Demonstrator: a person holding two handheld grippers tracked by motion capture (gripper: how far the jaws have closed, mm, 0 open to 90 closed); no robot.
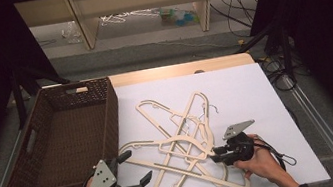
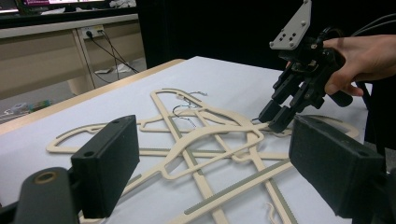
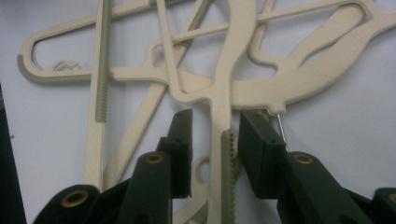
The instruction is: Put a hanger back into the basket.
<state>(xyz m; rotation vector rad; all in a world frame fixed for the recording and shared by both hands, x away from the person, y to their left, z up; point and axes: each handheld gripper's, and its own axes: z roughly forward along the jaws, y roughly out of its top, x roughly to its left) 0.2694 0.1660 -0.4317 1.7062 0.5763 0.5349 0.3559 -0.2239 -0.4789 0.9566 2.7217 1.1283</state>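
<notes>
Right gripper (image 3: 212,140), jaws partly open, straddles a bar of one cream plastic hanger (image 3: 219,93) in the tangled hanger pile (image 1: 182,141) right of the brown wicker basket (image 1: 107,113), pads not visibly pressing; likely the grasp step, needing closure then a lift. Left gripper (image 1: 133,167) hangs wide open and empty between basket and pile; the right gripper view shows the straddled bar, indistinct in the high view.

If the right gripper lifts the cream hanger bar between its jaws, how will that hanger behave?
The flat cream plastic hanger is thin and open-framed, so probably light and fairly stiff. Its ribbed grey strip should reduce slipping. It lies crossed with the other cream hangers, so it may drag or snag them.
</notes>
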